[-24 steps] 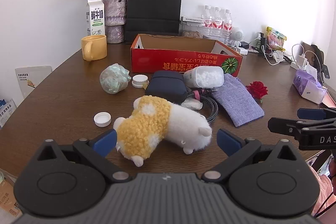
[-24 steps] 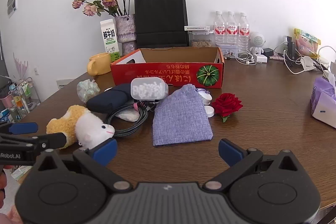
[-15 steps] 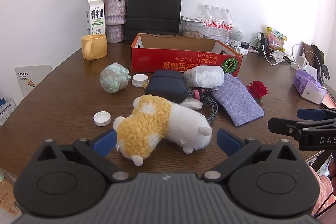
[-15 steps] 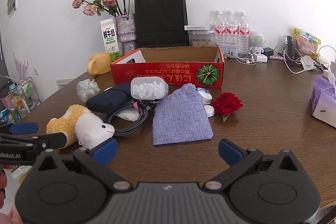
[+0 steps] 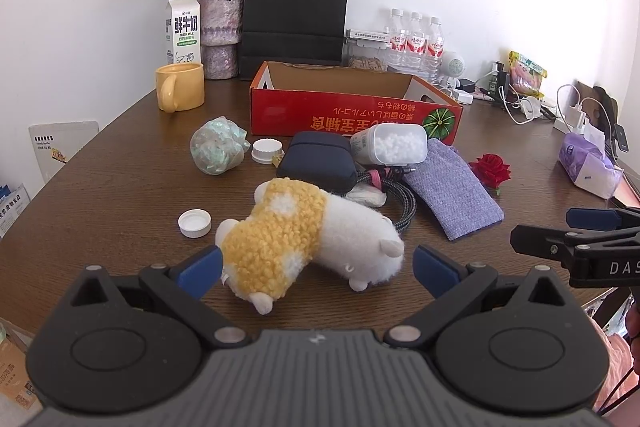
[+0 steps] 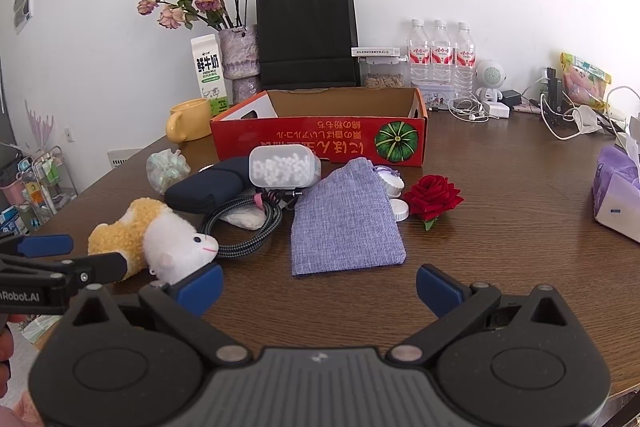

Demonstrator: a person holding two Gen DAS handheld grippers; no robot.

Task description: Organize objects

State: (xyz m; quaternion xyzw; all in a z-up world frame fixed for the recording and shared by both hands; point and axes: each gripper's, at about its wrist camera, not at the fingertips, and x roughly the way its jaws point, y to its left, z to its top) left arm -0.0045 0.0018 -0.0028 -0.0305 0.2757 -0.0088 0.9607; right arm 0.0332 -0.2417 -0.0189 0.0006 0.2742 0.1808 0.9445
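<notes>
A yellow and white plush toy [image 5: 304,231] lies on the brown table, also in the right wrist view [image 6: 160,233]. My left gripper [image 5: 316,269] is open, its blue fingertips on either side of the toy's near end. My right gripper [image 6: 318,285] is open and empty, just in front of a purple cloth pouch [image 6: 346,219]. Behind lie a dark case [image 5: 318,161], a clear box of white beads [image 5: 394,143], a coiled cable [image 6: 244,227], a red rose [image 6: 432,195] and an open red cardboard box [image 5: 352,115].
A wrapped bundle [image 5: 218,147], white caps [image 5: 195,223] and a yellow mug [image 5: 179,86] lie at the left. A milk carton [image 5: 183,29], flower vase [image 5: 220,31], black paper bag [image 5: 294,11] and water bottles [image 5: 416,41] line the back. A tissue pack [image 6: 616,195] is at the right.
</notes>
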